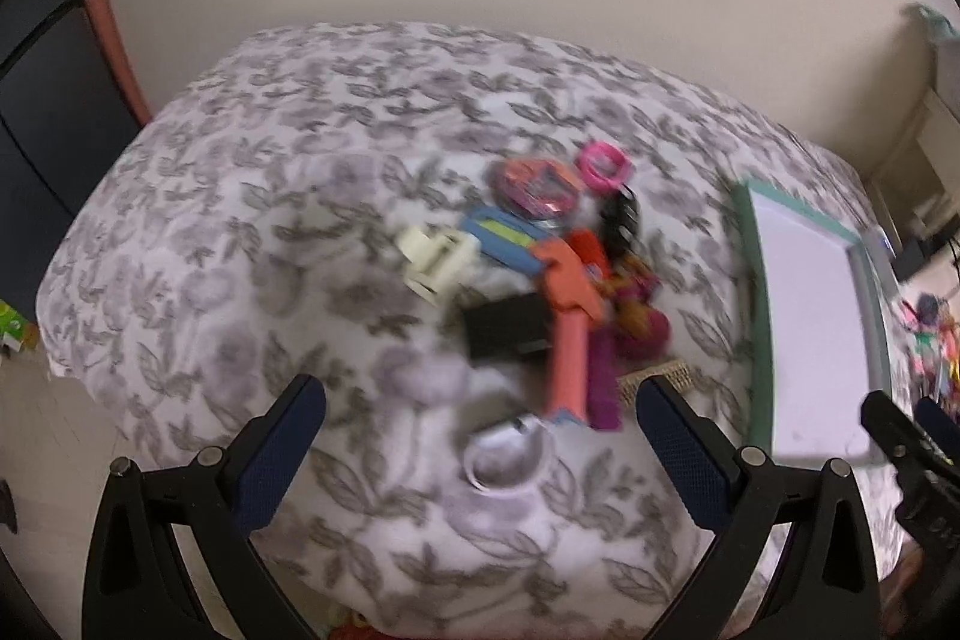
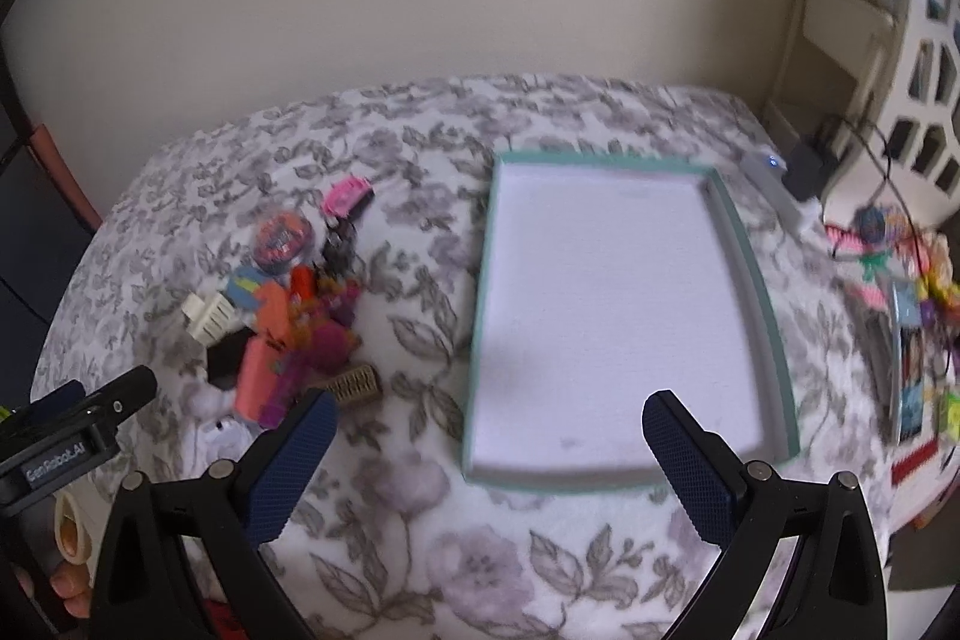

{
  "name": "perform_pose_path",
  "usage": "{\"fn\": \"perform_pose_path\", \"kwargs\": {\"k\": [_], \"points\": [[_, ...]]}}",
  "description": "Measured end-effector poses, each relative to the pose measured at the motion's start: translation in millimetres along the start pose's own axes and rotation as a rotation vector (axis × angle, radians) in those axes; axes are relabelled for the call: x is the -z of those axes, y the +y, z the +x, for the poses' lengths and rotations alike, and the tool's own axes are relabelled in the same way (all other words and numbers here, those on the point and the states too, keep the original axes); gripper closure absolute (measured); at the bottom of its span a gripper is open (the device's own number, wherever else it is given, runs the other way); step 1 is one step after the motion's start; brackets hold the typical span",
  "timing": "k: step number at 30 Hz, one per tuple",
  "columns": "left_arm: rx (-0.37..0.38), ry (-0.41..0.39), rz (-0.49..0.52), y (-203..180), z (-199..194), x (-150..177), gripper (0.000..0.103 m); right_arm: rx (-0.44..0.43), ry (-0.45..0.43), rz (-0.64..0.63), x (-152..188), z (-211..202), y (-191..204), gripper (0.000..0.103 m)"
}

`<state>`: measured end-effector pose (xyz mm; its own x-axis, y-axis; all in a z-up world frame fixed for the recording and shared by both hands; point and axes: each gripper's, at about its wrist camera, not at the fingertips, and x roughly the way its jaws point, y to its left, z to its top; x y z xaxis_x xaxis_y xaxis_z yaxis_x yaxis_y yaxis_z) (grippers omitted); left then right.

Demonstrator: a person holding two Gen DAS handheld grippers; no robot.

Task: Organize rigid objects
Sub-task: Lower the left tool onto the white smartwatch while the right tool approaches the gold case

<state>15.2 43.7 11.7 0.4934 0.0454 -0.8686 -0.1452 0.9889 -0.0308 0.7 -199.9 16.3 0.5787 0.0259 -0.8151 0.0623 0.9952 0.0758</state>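
Observation:
A pile of small rigid toys (image 1: 540,274) lies on the floral bedspread: a cream clip (image 1: 438,256), a black block (image 1: 507,325), an orange and pink dispenser (image 1: 567,322), a white ring (image 1: 507,460), a pink ring (image 1: 603,163). The pile also shows in the right wrist view (image 2: 288,316). A white tray with a teal rim (image 2: 489,316) lies right of it, empty. My left gripper (image 1: 480,418) is open, just short of the pile. My right gripper (image 2: 489,430) is open over the tray's near end.
The floral bedspread (image 2: 420,550) covers the whole surface. Colourful clutter and books (image 2: 906,328) lie at the right edge, with a white shelf unit (image 2: 870,40) and cables behind. A dark cabinet (image 1: 42,112) stands at the left.

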Motion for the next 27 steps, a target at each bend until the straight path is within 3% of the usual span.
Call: {"fn": "perform_pose_path", "kwargs": {"k": [9,17,21,27], "points": [[-0.005,0.037,-0.045,25.2,19.6,-6.8,0.000,-0.088,0.038,-0.057,-35.8,16.7,48.8,0.000],[-0.003,0.099,-0.019,26.3,45.9,13.0,0.001,-0.104,0.150,-0.065,-28.0,67.1,73.1,0.000],[0.010,0.139,0.012,20.5,58.3,22.7,0.017,-0.101,0.215,-0.041,-17.6,91.7,70.4,0.000],[0.016,0.186,0.058,9.0,76.5,36.1,0.026,-0.082,0.267,-0.023,-7.2,111.6,66.2,0.000]]}}
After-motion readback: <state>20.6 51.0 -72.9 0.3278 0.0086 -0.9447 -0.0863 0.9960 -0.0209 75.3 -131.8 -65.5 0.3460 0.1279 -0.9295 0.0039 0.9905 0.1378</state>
